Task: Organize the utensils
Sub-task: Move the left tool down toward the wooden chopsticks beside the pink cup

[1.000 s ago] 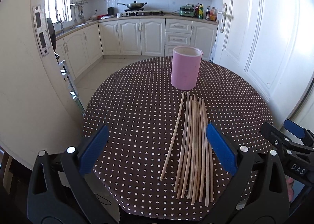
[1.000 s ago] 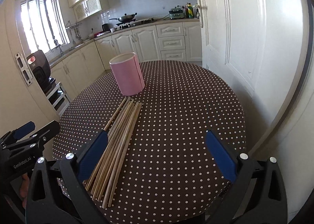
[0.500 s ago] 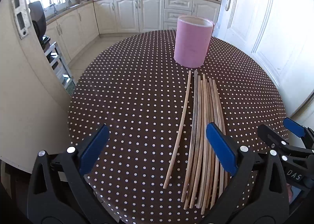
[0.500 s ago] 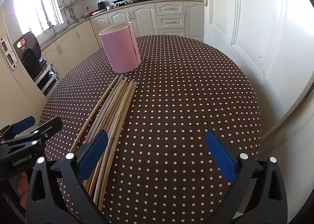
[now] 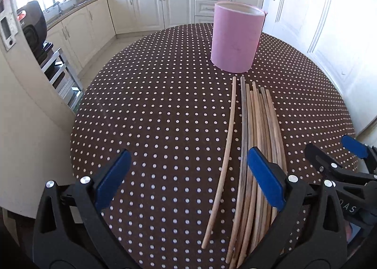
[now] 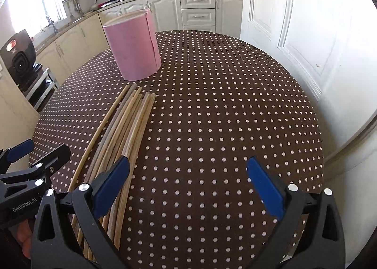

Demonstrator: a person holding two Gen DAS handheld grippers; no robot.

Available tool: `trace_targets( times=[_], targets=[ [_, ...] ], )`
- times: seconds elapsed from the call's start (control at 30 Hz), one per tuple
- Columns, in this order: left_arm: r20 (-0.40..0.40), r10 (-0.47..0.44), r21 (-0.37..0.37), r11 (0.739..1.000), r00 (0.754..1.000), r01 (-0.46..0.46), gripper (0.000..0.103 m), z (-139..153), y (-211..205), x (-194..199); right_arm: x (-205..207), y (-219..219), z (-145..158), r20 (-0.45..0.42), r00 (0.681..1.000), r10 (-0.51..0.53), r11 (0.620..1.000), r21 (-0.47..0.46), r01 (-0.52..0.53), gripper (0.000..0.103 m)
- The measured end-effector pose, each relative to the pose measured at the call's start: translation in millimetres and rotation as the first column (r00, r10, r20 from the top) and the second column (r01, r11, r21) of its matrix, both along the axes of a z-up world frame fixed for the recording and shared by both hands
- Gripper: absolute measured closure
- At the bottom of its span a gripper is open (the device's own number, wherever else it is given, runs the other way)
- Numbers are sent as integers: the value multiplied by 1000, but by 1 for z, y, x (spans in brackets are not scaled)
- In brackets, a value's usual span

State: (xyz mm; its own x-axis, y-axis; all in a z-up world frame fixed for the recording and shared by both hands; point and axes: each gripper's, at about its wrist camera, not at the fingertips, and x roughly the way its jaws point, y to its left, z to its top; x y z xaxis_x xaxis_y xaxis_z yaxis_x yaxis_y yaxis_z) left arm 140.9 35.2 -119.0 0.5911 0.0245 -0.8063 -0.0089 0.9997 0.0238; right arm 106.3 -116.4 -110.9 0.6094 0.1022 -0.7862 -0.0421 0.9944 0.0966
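Observation:
Several long wooden chopsticks point(image 5: 255, 132) point(image 6: 124, 127) lie side by side on the round table, tips toward a pink cylindrical holder point(image 5: 235, 38) point(image 6: 133, 45) standing upright beyond them. One chopstick point(image 5: 225, 148) lies slightly apart on the left of the bundle. My left gripper point(image 5: 188, 184) hovers open over the table's near side, its right finger above the bundle. My right gripper point(image 6: 188, 186) is open too, to the right of the bundle, its left finger over the outermost sticks. Each gripper shows at the edge of the other's view.
The table point(image 5: 153, 116) wears a brown cloth with white dots. White doors point(image 6: 294, 21) stand close on the right. Kitchen cabinets point(image 5: 150, 7) run along the far wall, and a metal rack point(image 5: 56, 68) with a black appliance point(image 6: 20, 61) stands at the left.
Both grippers have moved forward and lower over the table, so the chopsticks and pink holder appear nearer. Both stay open.

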Motion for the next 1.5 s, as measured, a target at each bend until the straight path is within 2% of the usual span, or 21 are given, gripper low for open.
trace_targets(
  times=[0.2,0.43,0.77,1.1,1.33,1.4,1.5],
  targets=[
    [-4,-11,40,999,1000,11,6,-7,-3,24,12,3,-4,-22,1000,-6,1000,-29,5,7],
    [-17,-33,43,998,999,34,6,-14,-3,48,27,6,-6,-29,999,16,999,-46,-17,7],
    [-64,-97,2,995,993,97,6,-22,2,84,46,10,-9,-41,998,49,995,-85,-52,7],
    [-109,-177,-72,983,978,170,7,-38,8,108,57,17,-16,-68,995,73,994,-79,-78,7],
    [-110,-208,-34,978,972,205,7,-47,3,120,62,25,-20,-75,993,87,992,-81,-93,7],
    [-108,-212,-22,977,971,211,7,-51,-1,121,63,27,-21,-73,994,87,992,-85,-93,7],
    [-104,-226,-25,974,968,225,15,-53,-3,120,62,30,-22,-65,994,88,991,-96,-94,7]
  ],
)
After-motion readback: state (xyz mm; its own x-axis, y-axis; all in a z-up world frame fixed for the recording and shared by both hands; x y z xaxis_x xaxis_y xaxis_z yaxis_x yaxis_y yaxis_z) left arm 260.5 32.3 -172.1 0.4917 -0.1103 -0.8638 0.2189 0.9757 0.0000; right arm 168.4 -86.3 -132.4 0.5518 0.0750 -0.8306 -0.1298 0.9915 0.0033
